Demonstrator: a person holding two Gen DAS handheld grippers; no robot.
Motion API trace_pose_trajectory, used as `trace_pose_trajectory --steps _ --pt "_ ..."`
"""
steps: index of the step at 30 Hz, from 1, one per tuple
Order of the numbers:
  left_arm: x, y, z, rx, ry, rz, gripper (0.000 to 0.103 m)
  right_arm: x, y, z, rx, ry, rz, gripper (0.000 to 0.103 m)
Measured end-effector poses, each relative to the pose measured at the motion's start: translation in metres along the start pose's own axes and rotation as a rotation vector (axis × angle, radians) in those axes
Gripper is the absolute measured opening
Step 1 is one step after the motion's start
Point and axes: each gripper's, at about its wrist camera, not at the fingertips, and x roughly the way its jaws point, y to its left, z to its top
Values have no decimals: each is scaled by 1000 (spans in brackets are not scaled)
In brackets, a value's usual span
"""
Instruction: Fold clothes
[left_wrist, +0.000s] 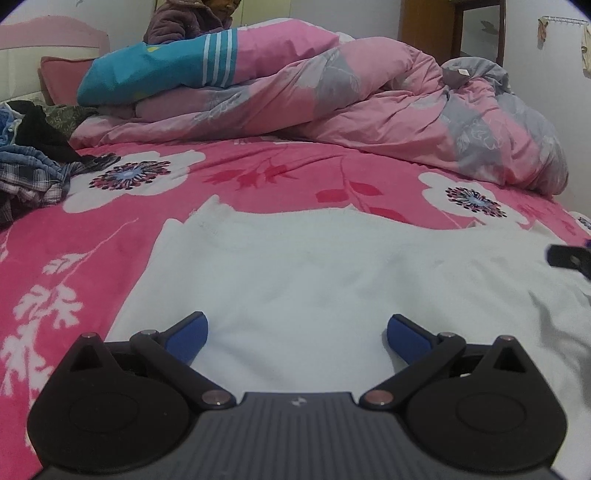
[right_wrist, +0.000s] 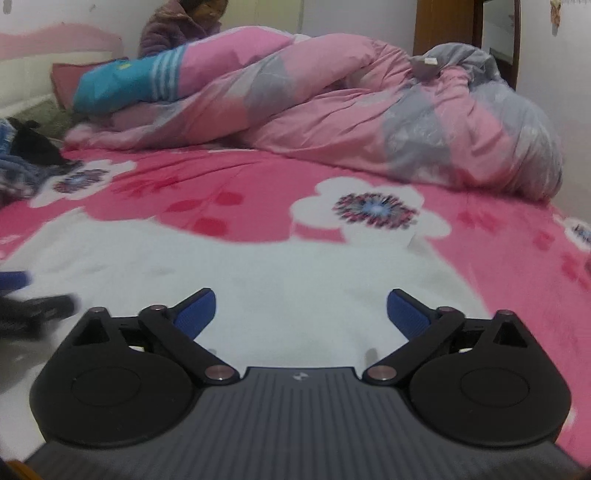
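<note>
Left gripper (left_wrist: 297, 334) over white shirt (left_wrist: 332, 280), jaws spread wide, nothing between. Right gripper (right_wrist: 301, 314) same, jaws apart, empty, above shirt. Shirt flat on pink flowered sheet (left_wrist: 258, 173). Heap of clothes (left_wrist: 33, 166) far left. Rumpled pink quilt (left_wrist: 369, 110) behind. Person in purple jacket (left_wrist: 181, 20) beyond quilt.

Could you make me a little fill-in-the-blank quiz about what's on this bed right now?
1. The garment spread flat in front of both grippers is ____ in colour.
2. The fingers of the left gripper stand ____, with nothing between them.
3. The bunched quilt at the far side of the bed is mostly ____ with grey patches.
4. The heap of clothes lies on the ____ side of the left view.

Missing words: white; open; pink; left
</note>
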Motion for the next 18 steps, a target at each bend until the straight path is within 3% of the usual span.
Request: trace_pose_trajectory --steps 4,8,10,14,18 --pt "1 -1 0 9 3 7 103 40 -28 8 93 85 -18 56" --pt "1 -3 0 22 7 15 103 70 -68 1 191 166 -41 44" --pt "1 -2 0 20 5 12 103 73 -86 3 243 170 -34 24" --pt "1 -1 0 19 2 9 103 56 -91 18 275 171 40 20" --pt "0 0 0 18 2 4 103 88 -91 20 202 219 -7 18"
